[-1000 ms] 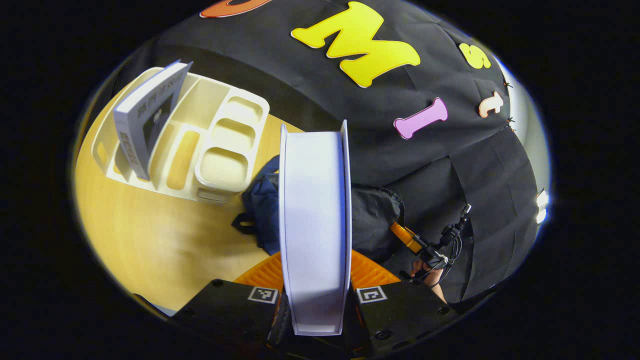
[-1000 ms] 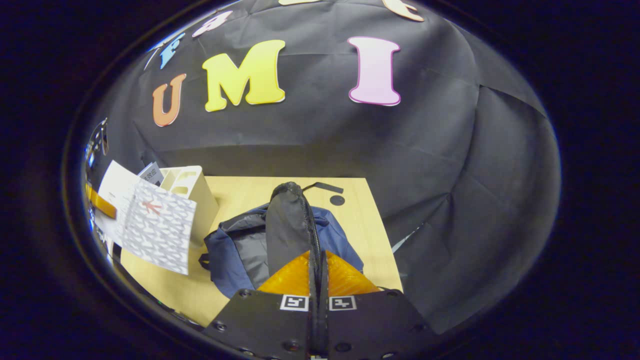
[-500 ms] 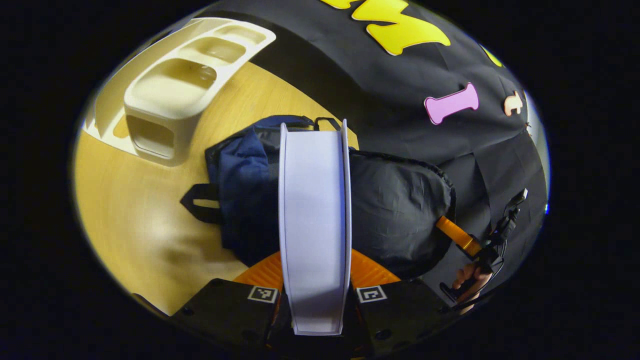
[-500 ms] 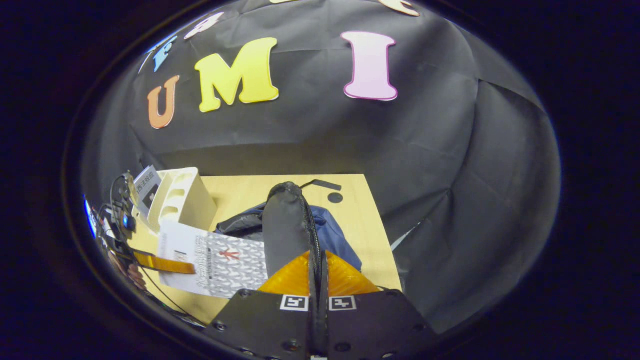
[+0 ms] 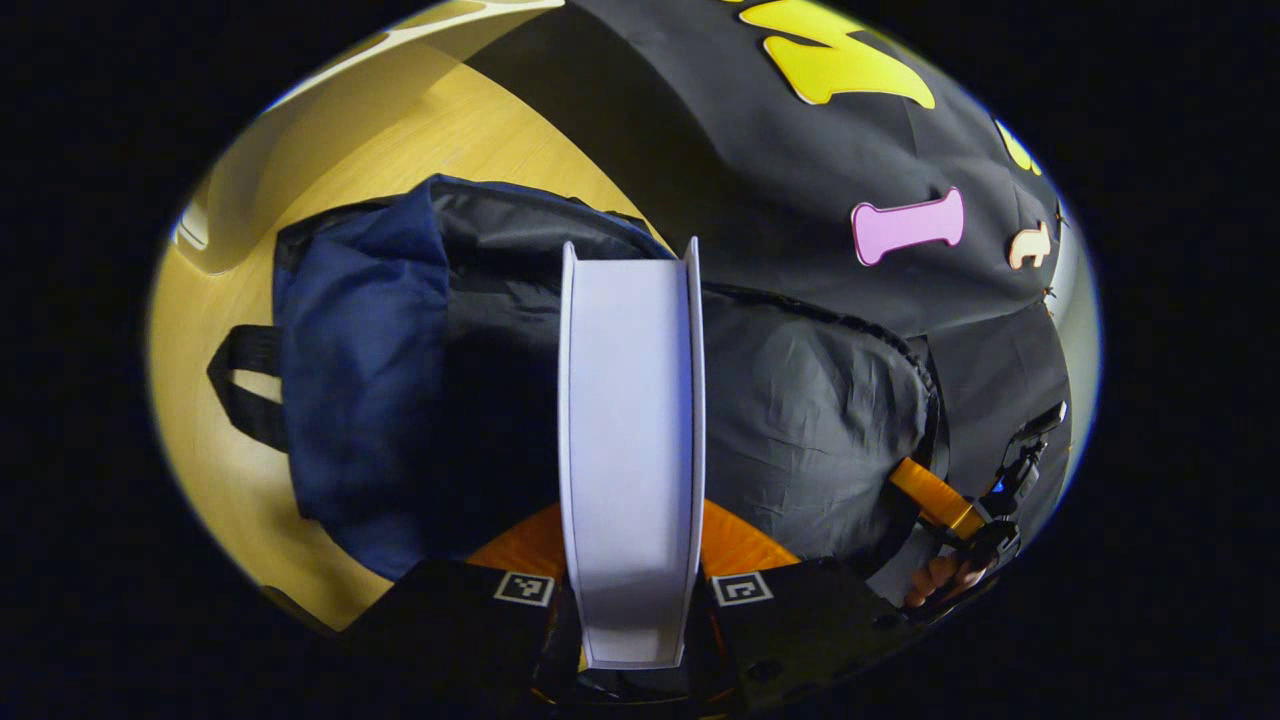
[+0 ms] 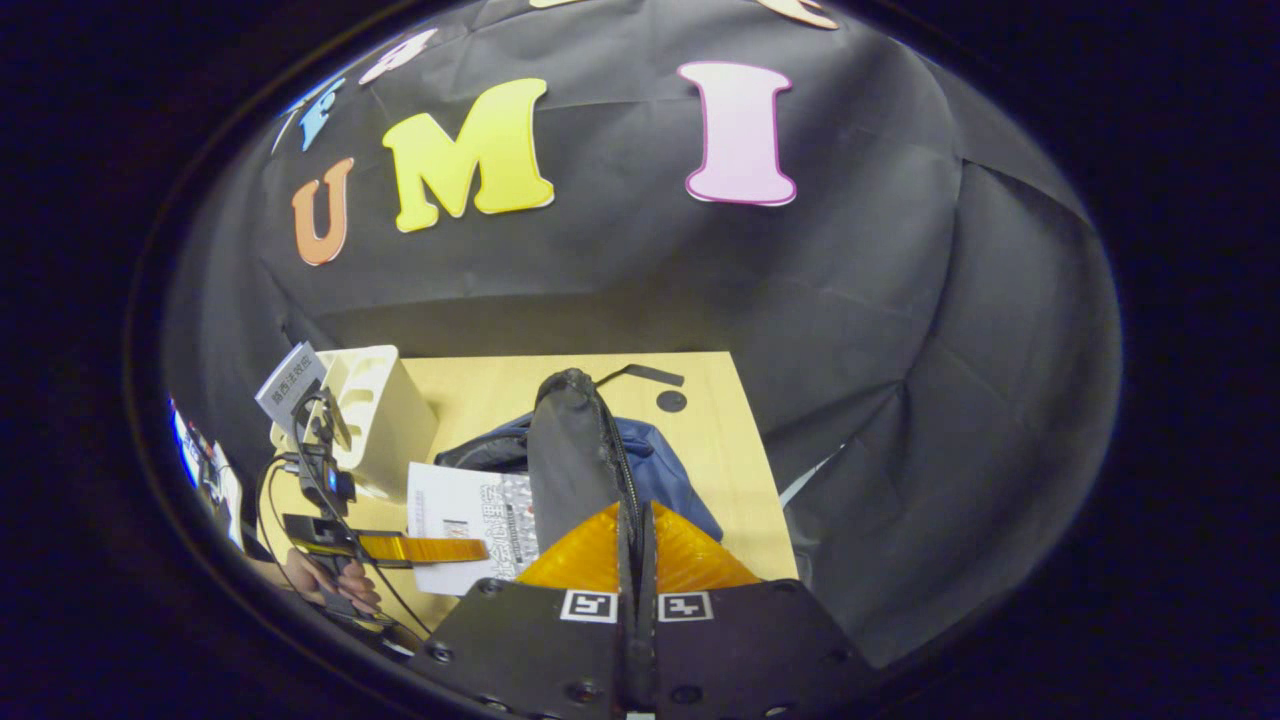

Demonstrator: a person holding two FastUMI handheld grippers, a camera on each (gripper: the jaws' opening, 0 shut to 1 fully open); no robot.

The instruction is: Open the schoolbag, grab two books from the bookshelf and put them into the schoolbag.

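My left gripper [image 5: 632,560] is shut on a white book [image 5: 630,430], its page edge facing the camera. Beneath it lies the navy schoolbag [image 5: 360,370] with its dark opening under the book's far end. In the right gripper view, my right gripper [image 6: 636,525] is shut on the bag's black flap [image 6: 570,450] and holds it lifted. The book [image 6: 470,505] shows there with a patterned cover, flat and low at the bag's mouth, with the left gripper [image 6: 420,548] on it. A second book [image 6: 290,378] stands in the cream bookshelf [image 6: 380,420].
The bag lies on a wooden table [image 6: 710,440] against the black cloth wall. The bookshelf [image 5: 300,100] stands just left of the bag. A hand [image 6: 335,582] holds the left gripper, and a hand [image 5: 935,578] holds the right gripper [image 5: 940,500] at the flap's edge.
The left gripper has carried the book away from the bookshelf, down and over to the bag's opening. The right gripper has kept the flap lifted, nearly still.
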